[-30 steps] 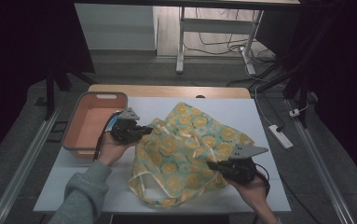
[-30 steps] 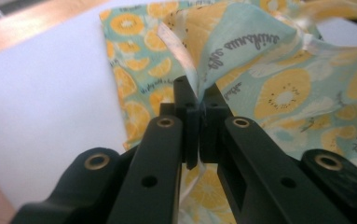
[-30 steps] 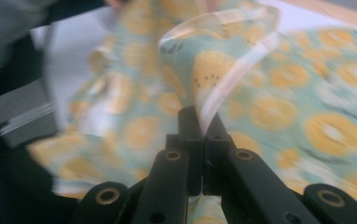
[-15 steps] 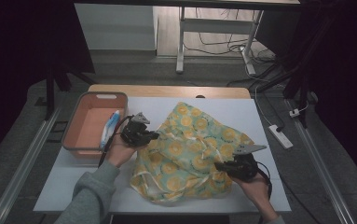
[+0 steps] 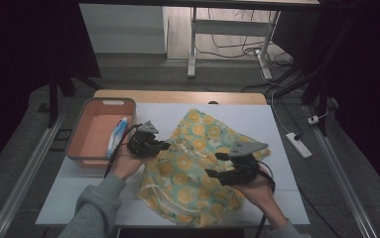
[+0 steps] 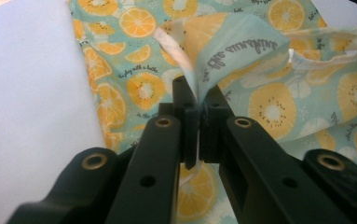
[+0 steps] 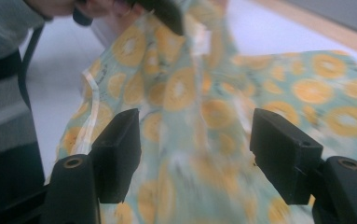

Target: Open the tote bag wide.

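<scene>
A teal cloth (image 5: 197,158) printed with orange slices lies crumpled on the white table (image 5: 78,198). My left gripper (image 5: 162,145) is at the cloth's left edge, shut on a white-hemmed fold of the cloth (image 6: 241,51) that rises from its jaws (image 6: 197,100). My right gripper (image 5: 216,165) hovers over the cloth's right half. Its jaws have just been opening and now stand wide apart. The cloth (image 7: 185,93) lies beyond my right gripper (image 7: 197,140) with nothing pinched between the pads.
A salmon plastic basin (image 5: 81,134) stands at the table's left and holds a blue-and-white tube (image 5: 117,134). A white power strip (image 5: 298,145) lies on the floor to the right. Bare table shows left of the cloth (image 6: 31,93).
My right gripper has opened, let go of the cloth and shifted a little left and up. My left gripper has stayed shut on the hem, drifting slightly right. The cloth has bunched inward.
</scene>
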`<state>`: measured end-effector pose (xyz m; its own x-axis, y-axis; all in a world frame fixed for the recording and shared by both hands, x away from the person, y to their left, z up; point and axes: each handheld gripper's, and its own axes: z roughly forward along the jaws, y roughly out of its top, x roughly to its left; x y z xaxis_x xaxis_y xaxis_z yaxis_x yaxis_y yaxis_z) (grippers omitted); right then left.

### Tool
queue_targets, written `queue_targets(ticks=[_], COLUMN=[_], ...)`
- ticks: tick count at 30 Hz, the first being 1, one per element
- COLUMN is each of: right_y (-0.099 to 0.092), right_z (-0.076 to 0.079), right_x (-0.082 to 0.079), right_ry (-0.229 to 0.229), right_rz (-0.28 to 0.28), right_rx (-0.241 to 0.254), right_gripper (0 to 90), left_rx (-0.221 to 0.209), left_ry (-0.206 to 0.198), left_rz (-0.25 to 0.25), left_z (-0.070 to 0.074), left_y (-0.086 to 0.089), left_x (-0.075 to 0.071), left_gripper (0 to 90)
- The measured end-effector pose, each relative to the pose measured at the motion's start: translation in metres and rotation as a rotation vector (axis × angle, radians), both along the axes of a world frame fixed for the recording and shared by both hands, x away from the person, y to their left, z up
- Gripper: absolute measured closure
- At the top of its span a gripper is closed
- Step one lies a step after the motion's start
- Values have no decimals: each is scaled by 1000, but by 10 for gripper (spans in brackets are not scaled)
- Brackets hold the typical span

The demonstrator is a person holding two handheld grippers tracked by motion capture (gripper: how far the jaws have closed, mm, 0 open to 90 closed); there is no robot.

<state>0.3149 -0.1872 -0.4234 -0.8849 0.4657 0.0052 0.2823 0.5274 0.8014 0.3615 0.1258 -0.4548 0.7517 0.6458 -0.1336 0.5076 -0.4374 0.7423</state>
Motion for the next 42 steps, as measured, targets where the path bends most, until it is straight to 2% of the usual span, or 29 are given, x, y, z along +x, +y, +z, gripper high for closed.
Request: queue_targets(ticks=[1,2,6,8,9,10,11,12,13,14,15,16,17,18,19,20,23,25,30,38,42], right_y=[18,18,39,41,41,38,38,36,33,33,29,27,27,25,22,22,17,15,9,2,0], right_z=[-8,-8,-26,-33,-35,-37,-37,-37,-34,-34,-29,-28,-28,-27,-25,-25,-22,-20,-17,-14,-11], right_x=[12,12,34,41,43,46,46,47,50,50,53,55,55,58,64,64,73,79,90,86,81], right_ry=[27,27,86,134,149,147,147,146,133,133,99,93,93,95,90,90,84,83,67,61,54], right_rz=[32,32,57,62,60,40,40,38,14,14,-16,-27,-27,-35,-49,-49,-67,-78,-128,-135,-124], right_rx=[-42,-42,-139,-160,-172,-176,-176,-152,-109,-109,-79,-62,-62,-53,-43,-43,-19,-4,44,62,66], right_gripper=[333,333,439,562,659,832,832,887,891,891,891,892,892,892,892,892,891,892,892,891,891], left_rx=[-2,-5,-21,-29,-37,-40,-43,-45,-47,-48,-45,-43,-48,-56,-60,-65,-66,-70,-76,-36,-29], left_ry=[-1,-4,-5,-6,-6,-7,-8,-10,-13,-14,-14,-21,-30,-38,-46,-55,-73,-67,-70,-83,-79], left_rz=[-1,1,9,10,13,15,17,19,20,21,21,25,33,40,43,42,52,46,41,30,52], left_z=[0,1,1,0,0,-1,-1,-2,-2,-3,-3,-2,0,2,5,8,17,21,30,38,38], left_y=[0,1,4,6,7,8,8,8,8,8,8,8,9,10,12,14,24,31,41,52,59], left_x=[0,-1,1,1,1,1,1,1,1,0,-1,-2,-4,-6,-8,-11,-19,-23,-32,-41,-39], left_gripper=[864,864,864,864,864,863,863,861,847,847,809,769,769,717,583,583,460,424,399,394,394])
